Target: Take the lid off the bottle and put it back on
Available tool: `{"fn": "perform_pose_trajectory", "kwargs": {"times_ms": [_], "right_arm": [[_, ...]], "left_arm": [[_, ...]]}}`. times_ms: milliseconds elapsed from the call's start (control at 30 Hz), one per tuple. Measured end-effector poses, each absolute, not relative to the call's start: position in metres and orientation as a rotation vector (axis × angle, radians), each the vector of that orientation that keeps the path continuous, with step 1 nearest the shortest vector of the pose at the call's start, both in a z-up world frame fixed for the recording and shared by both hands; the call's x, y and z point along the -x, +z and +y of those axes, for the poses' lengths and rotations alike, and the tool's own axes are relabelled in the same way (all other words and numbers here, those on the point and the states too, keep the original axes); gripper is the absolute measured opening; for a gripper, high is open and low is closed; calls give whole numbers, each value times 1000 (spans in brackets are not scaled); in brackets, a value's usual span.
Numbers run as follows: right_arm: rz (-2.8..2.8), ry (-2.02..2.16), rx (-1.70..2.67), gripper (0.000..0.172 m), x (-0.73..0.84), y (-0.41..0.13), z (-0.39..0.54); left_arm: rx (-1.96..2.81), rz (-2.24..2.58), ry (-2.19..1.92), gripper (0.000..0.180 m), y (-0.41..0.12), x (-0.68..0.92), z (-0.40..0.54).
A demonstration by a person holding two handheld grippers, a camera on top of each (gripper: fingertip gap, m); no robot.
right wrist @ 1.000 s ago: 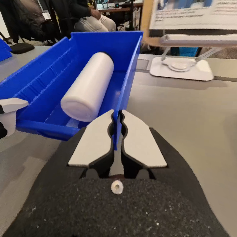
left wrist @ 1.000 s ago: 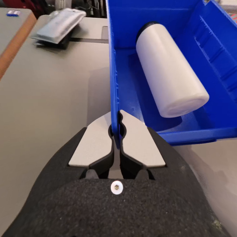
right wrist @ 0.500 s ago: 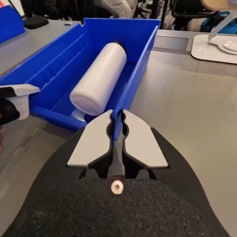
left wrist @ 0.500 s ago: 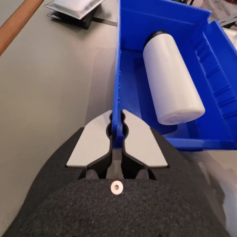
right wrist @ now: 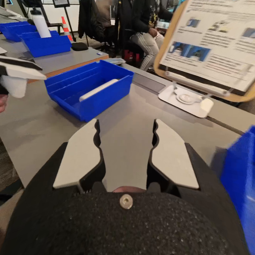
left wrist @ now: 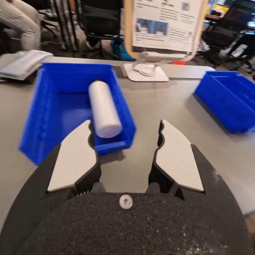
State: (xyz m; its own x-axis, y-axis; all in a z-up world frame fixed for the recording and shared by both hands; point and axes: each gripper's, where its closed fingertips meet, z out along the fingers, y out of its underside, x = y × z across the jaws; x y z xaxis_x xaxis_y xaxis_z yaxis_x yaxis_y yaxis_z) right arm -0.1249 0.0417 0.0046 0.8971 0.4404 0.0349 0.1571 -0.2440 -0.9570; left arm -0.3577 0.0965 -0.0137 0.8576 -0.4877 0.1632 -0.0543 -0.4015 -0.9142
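A white bottle (left wrist: 104,110) with a dark lid (left wrist: 96,80) at its far end lies on its side in a blue bin (left wrist: 45,110) on the grey table. My left gripper (left wrist: 125,124) is open and empty, above and in front of the bin's near right corner. My right gripper (right wrist: 126,122) is open and empty over bare table, to the right of the bin (right wrist: 96,102); the bottle (right wrist: 96,89) shows just above the bin's wall. The left gripper's fingers (right wrist: 20,73) show at the far left of the right wrist view.
A second blue bin (left wrist: 227,103) stands at the right, close by my right gripper (right wrist: 241,172). A board with a printed sheet on a white stand (left wrist: 147,73) is at the back. More blue bins and an upright white bottle (right wrist: 40,26) are on another table. People sit behind.
Both grippers were shut on the bin's side walls, left and right. Both have let go, opened wide and pulled back and up away from the bin, which now rests on the table.
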Motion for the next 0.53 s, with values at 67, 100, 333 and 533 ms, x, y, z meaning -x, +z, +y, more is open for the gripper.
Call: {"fn": "perform_pose_trajectory", "kwargs": {"times_ms": [67, 100, 333, 533], "right_arm": [[-405, 262, 1823, 76, 83, 6, 22], [-379, 245, 1824, 76, 62, 3, 12], [-170, 216, 1855, 74, -34, -74, -55], [-92, 172, 1892, 74, -65, -108, -69]], "left_arm": [[1957, 431, -556, 93, -22, 332, 77], [1959, 441, -567, 94, -29, 323, 68], [1882, 458, -339, 89, -98, 334, 29], [1920, 499, -374, 87, -116, 318, 22]]}}
